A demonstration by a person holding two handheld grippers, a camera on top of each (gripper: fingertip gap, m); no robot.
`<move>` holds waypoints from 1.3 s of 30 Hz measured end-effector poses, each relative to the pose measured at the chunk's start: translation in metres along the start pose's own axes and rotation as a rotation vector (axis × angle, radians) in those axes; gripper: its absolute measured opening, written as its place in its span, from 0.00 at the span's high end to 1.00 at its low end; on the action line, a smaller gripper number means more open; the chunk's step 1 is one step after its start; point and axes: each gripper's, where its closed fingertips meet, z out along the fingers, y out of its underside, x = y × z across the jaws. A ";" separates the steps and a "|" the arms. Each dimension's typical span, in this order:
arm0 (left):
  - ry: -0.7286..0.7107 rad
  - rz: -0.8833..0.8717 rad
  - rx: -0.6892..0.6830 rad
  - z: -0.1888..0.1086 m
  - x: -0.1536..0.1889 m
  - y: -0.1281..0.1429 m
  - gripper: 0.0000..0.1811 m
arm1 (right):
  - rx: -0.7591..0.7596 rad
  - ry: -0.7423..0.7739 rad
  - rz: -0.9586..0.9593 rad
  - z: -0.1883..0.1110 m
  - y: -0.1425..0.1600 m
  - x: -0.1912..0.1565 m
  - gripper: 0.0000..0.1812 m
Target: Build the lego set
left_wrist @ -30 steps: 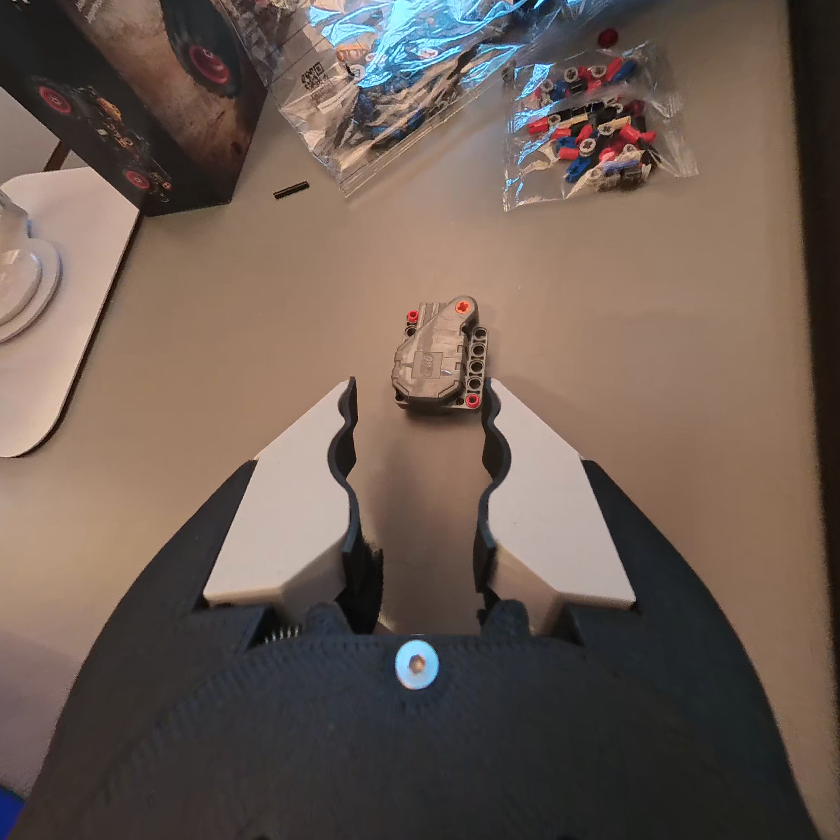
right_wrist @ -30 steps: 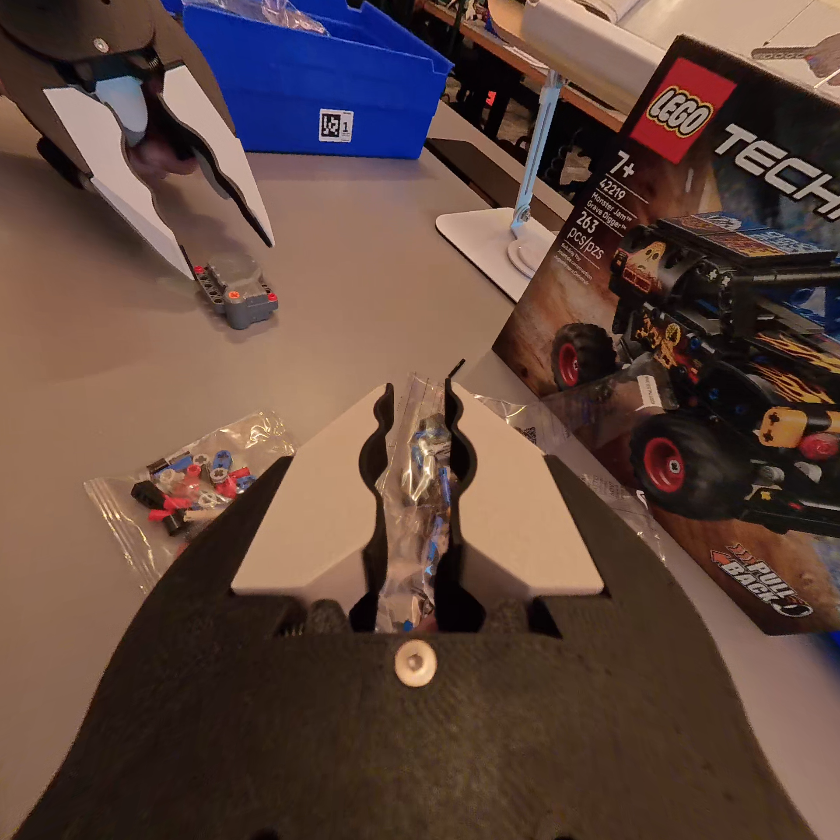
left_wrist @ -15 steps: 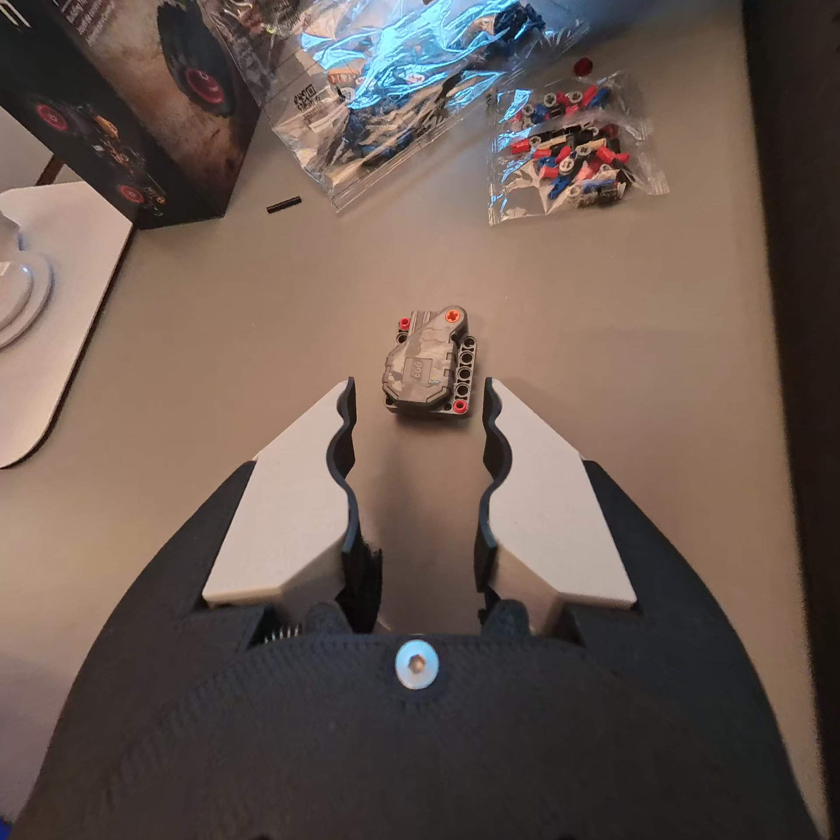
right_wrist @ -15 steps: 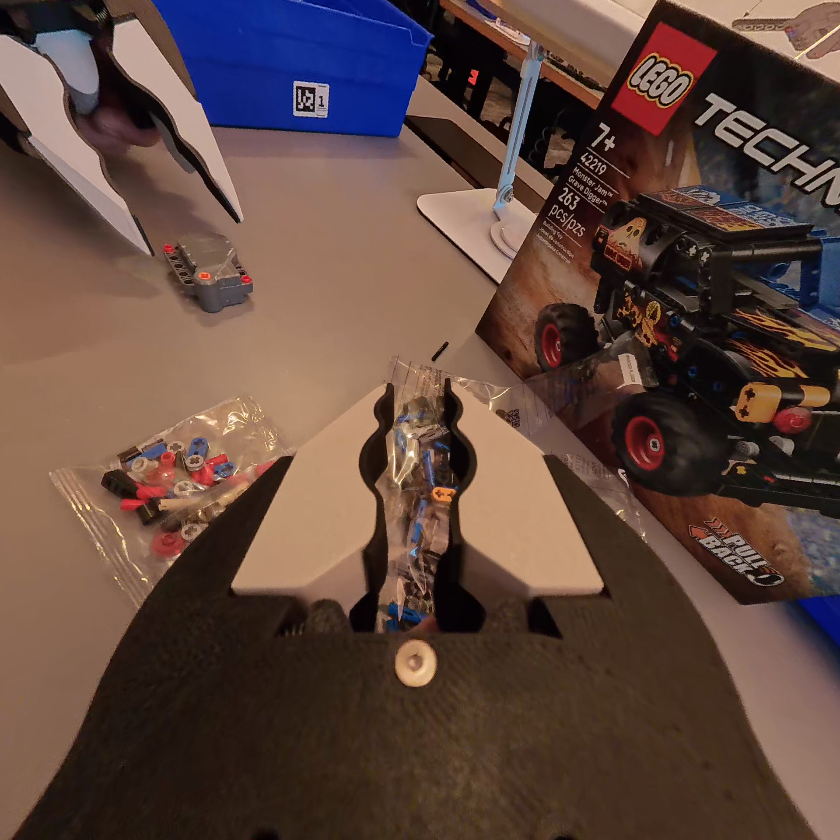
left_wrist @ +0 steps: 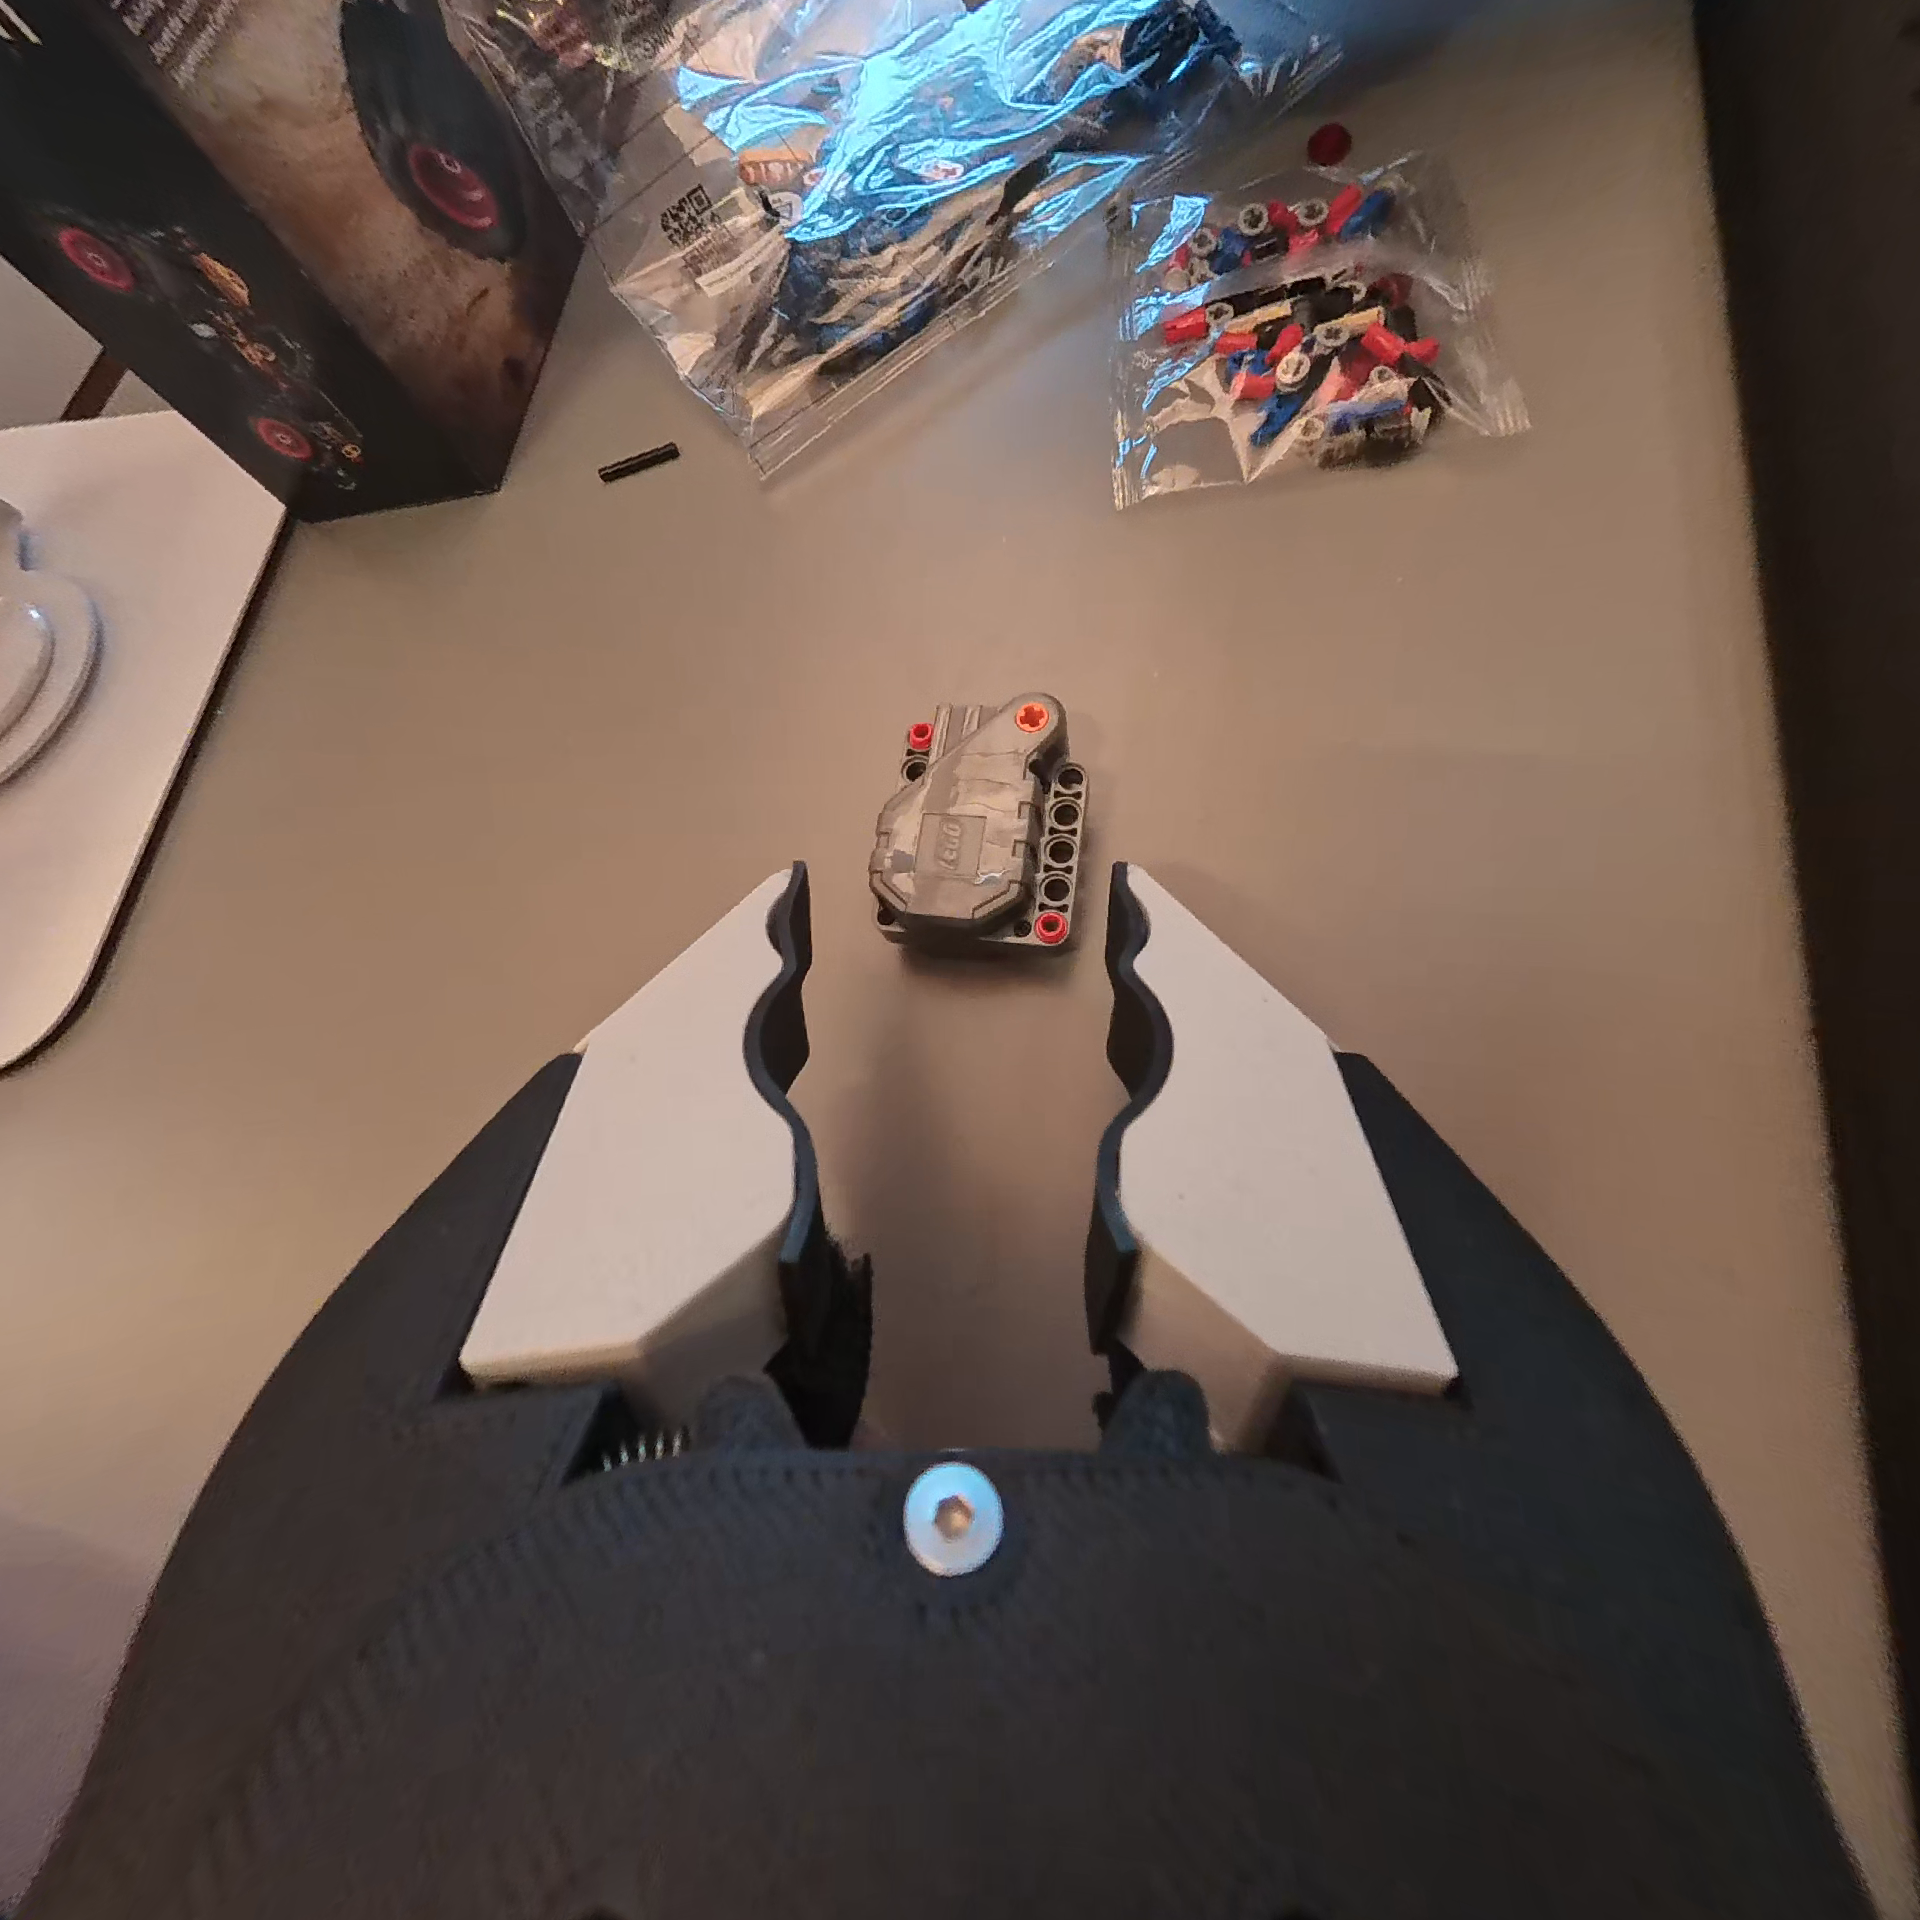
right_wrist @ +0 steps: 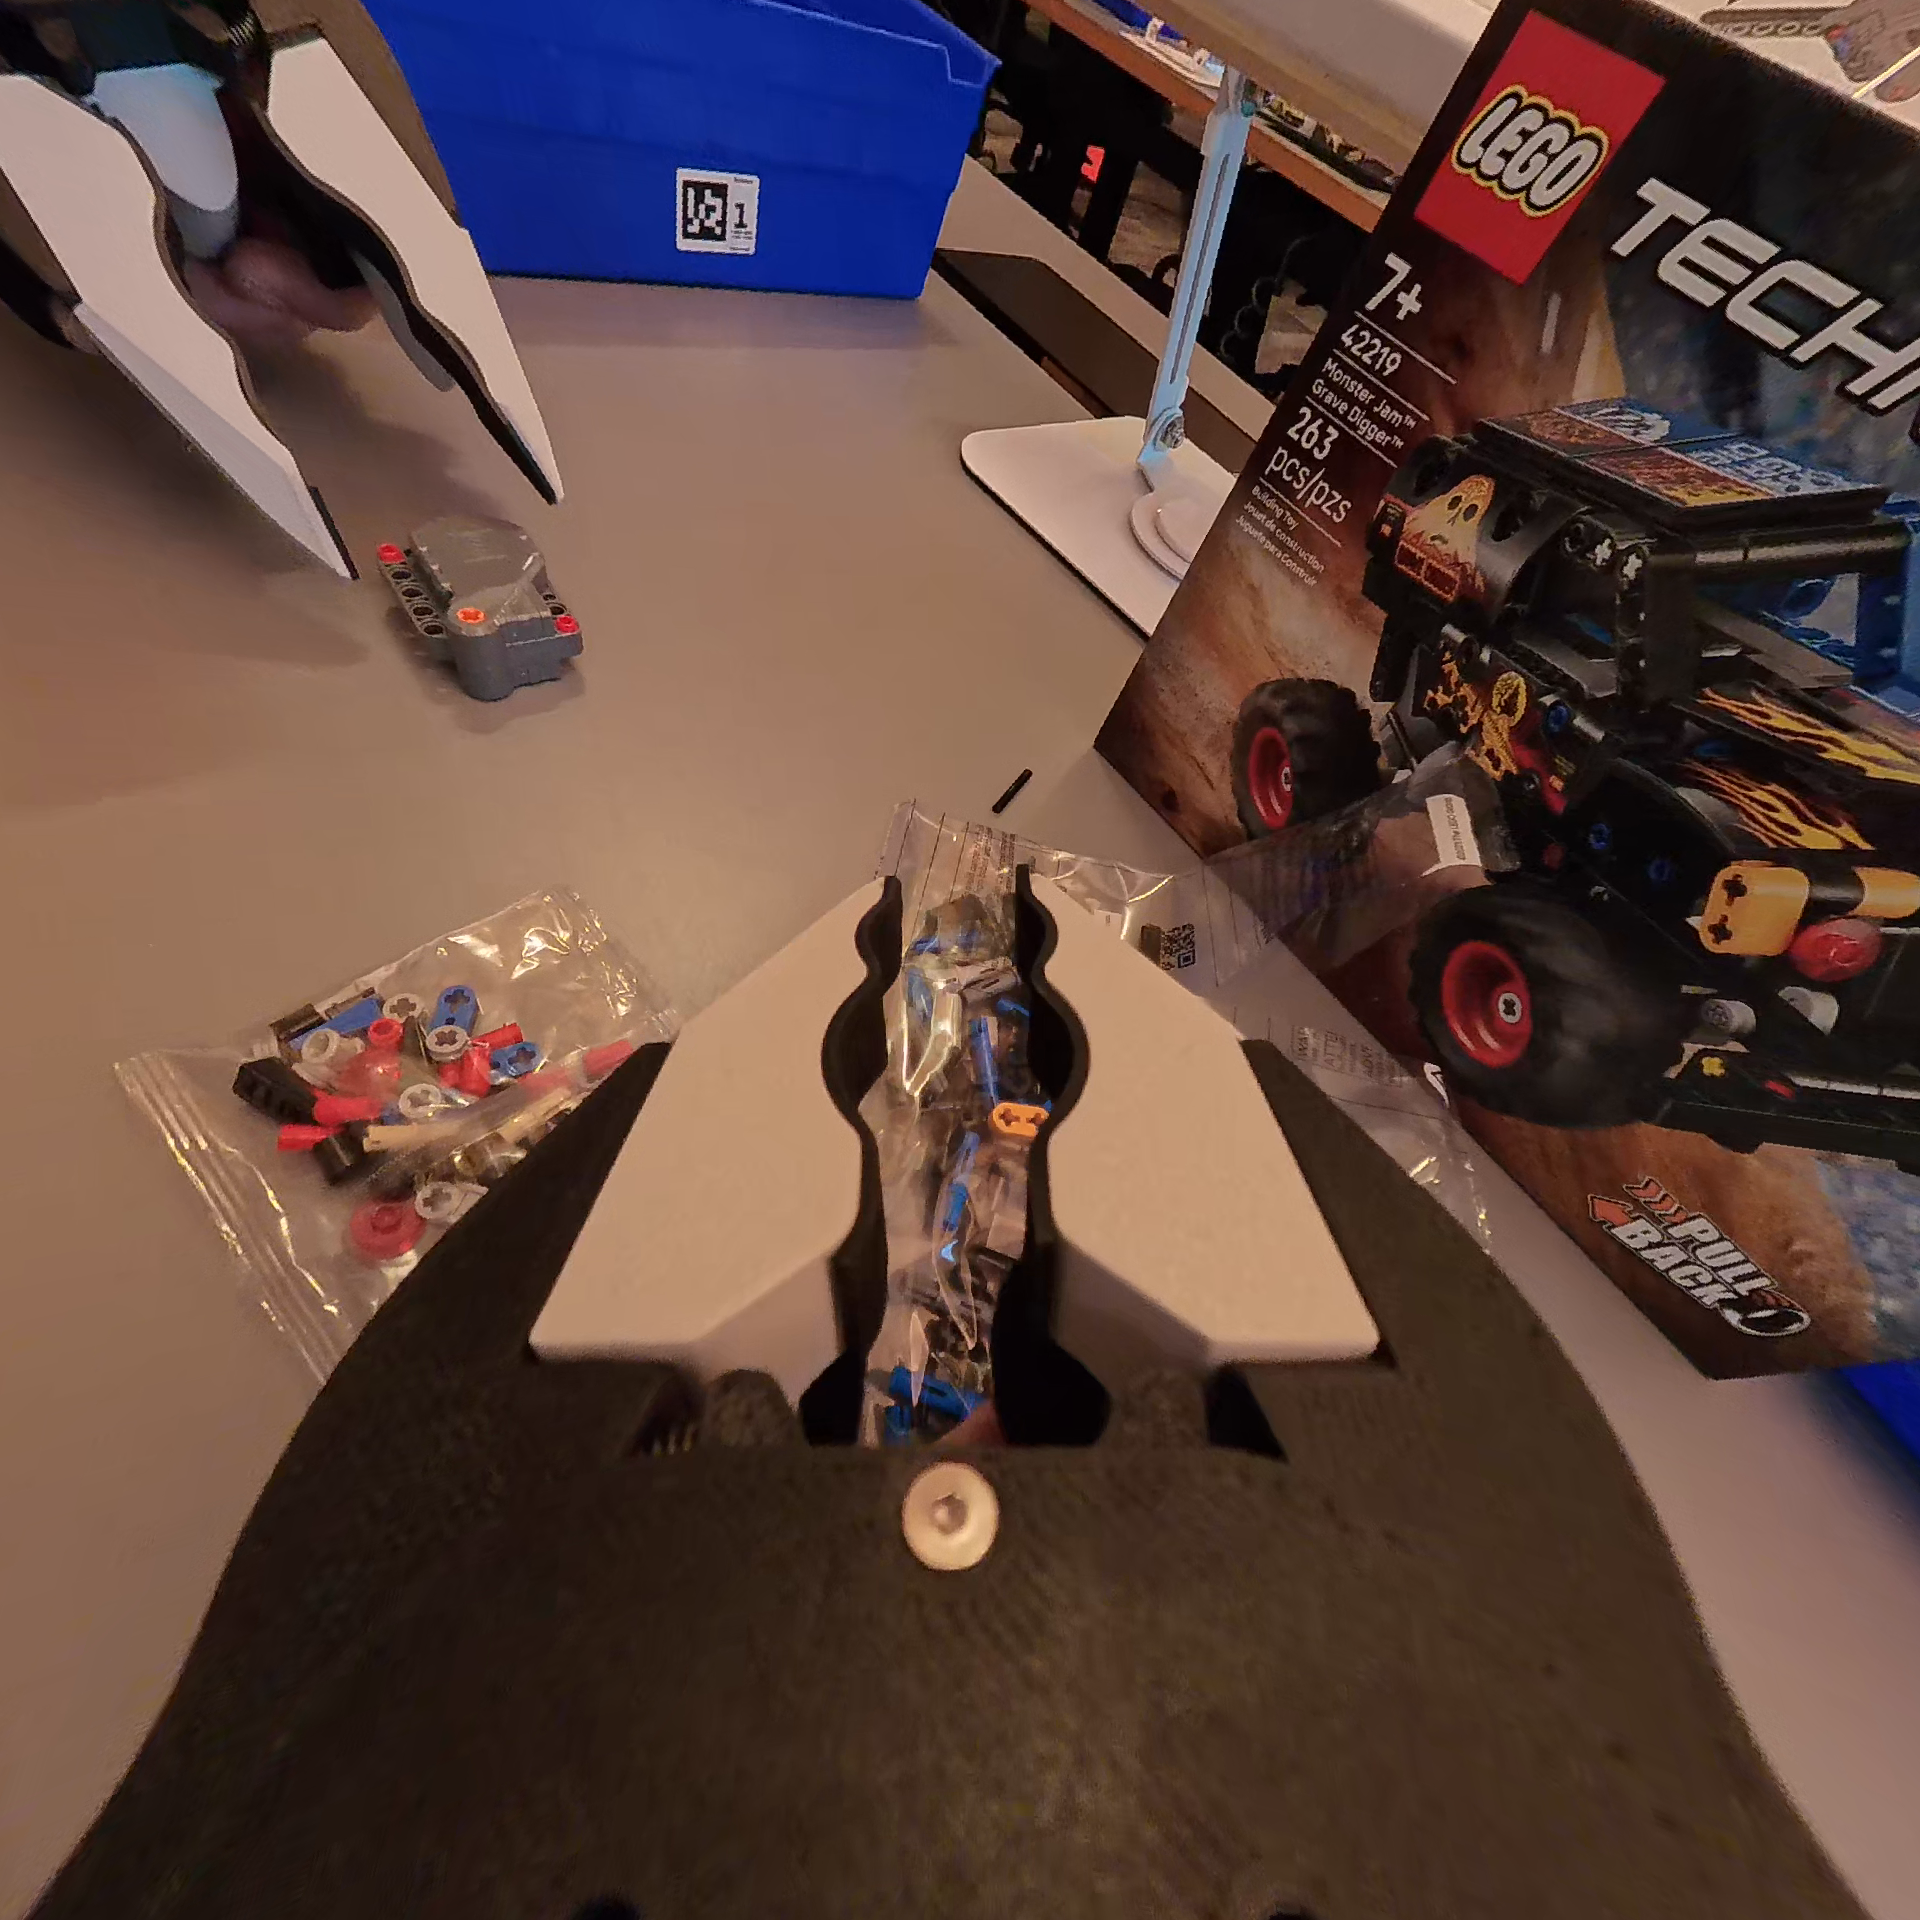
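The left gripper was held wide apart just above the grey counter, with nothing between its fingers. A grey motor block, fitted with red pins and a black holed beam along one side, lay flat on the counter just ahead of the fingertips, not touching either. The right gripper was seen clamped narrowly on a large clear bag of parts, mostly blue pieces with one orange piece visible between the fingers. A smaller clear bag of red, blue and grey pieces lay on the counter beside it, and a small black pin lay loose between the large bag and the printed set box, which stood upright at the counter's far side. A blue bin and a white lamp base were seen farther back.
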 end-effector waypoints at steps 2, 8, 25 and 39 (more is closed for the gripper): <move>0.006 0.004 -0.008 0.003 0.002 0.001 0.69 | -0.003 0.000 0.000 0.000 0.001 0.000 0.89; 0.004 0.013 -0.033 0.009 0.003 0.005 0.78 | -0.008 -0.001 -0.001 0.000 0.003 0.000 0.89; -0.017 -0.022 0.014 0.005 -0.004 -0.008 0.69 | -0.018 0.092 0.039 -0.025 0.002 0.028 0.89; 0.009 0.000 -0.033 0.013 0.001 0.000 0.70 | -0.325 -0.156 0.118 -0.064 0.053 -0.018 0.92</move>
